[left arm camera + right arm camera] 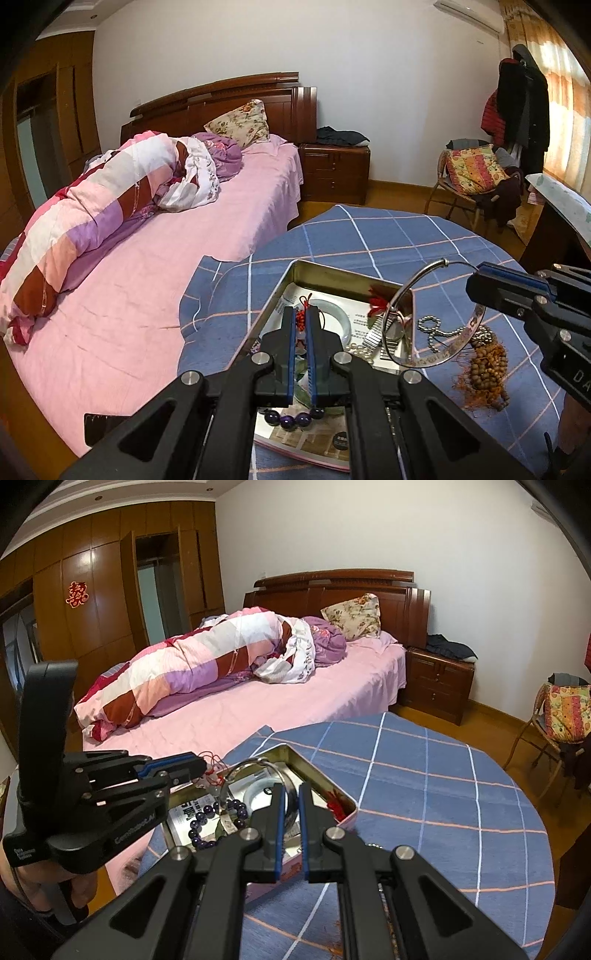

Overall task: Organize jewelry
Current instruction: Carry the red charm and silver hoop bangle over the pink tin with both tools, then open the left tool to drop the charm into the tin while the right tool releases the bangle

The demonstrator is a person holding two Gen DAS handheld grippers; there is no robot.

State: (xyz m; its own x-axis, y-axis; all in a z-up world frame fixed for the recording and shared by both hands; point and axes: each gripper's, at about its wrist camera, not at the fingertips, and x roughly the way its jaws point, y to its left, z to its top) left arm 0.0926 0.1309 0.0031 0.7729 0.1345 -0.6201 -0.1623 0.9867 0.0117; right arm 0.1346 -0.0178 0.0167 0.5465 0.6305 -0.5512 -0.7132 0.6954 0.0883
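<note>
An open metal tin (325,271) (347,810) stands on the blue checked tablecloth. In it lie a pale jade bangle (338,314), a purple bead bracelet (291,419) (207,821), pearls and a red knot charm (376,304). My left gripper (303,314) (201,766) is shut on a red cord charm (301,317) over the tin. My right gripper (291,792) (476,273) is shut on a silver bangle (428,321) (290,801), held above the tin's right edge. A wooden bead string (484,369) and silver beads (430,325) lie on the cloth beside the tin.
A round table with the blue cloth (424,794) stands beside a pink bed (184,229) with a rolled quilt. A wooden nightstand (334,170), a chair with a cushion (472,173) and a coat rack (522,103) stand behind.
</note>
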